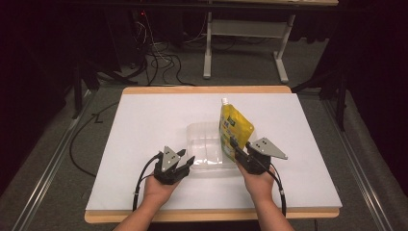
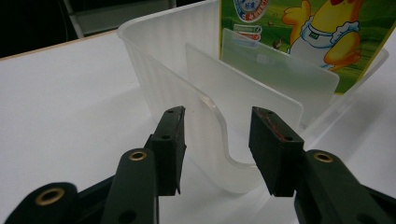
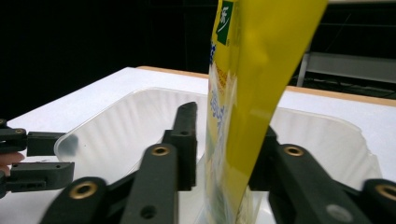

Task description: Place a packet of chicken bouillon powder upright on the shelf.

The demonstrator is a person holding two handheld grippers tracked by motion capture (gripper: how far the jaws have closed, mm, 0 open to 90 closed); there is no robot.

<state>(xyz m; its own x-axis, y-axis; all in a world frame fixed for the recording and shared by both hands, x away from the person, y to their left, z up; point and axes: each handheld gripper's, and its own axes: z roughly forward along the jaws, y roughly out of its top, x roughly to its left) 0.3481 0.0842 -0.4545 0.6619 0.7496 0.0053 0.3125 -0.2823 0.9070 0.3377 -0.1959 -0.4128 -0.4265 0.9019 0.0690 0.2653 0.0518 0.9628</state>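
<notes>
1. Landmark for everything here: the clear plastic bin [image 1: 207, 144] in the middle of the white table [image 1: 144, 120]. It's translucent, with a divider panel [image 2: 243, 88] standing inside it.

2. The yellow spout pouch [image 1: 233, 127] is standing upright in the right end of the bin, white cap up, so its long axis runs pretty much vertical. The chicken-print face looks toward the bin's left side.

3. Right gripper [image 3: 224, 149] is at the bin's near-right corner with the pouch's lower edge between its jaws. The left jaw has a visible gap to the pouch and the other is partly hidden behind it, so I read it as let go, not pinching. The pouch looks like it's leaning on the bin wall rather than hanging from the tongs.

4. Left gripper [image 2: 217, 149] is at the bin's near-left rim, jaws straddling the curved lip [image 2: 219, 140] of the wall, one inside and one outside. Neither pad touches the plastic, so it's released too.

5. What the next move hangs on, I'd guess: the pouch sits straight ahead of the right gripper, in its jaws, and a bin-length away from the left. So the right hand is the near one. Backing it straight out toward the person should clear the pouch without tipping it.
</notes>
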